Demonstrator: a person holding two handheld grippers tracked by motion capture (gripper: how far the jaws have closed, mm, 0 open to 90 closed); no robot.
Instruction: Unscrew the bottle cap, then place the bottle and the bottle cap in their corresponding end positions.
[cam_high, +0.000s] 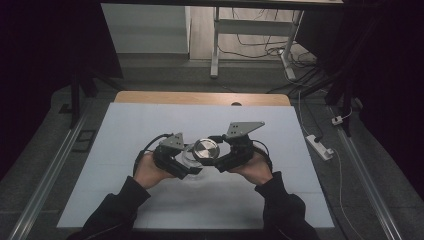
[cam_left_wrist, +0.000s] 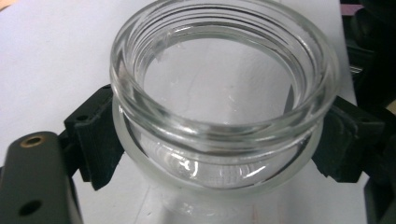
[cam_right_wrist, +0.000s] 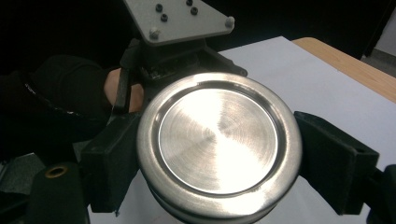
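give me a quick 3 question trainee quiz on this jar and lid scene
1. True or false: the left tool is clamped on the glass jar.
2. What does the right tool hold? A) a steel lid B) a cloth C) nothing
3. Fill in: the jar's mouth is ____ (open or covered).

Key:
1. True; its black jaws press the jar on both sides.
2. A, the steel lid, gripped at its rim.
3. Open; threads are bare, and the lid sits in the other tool.
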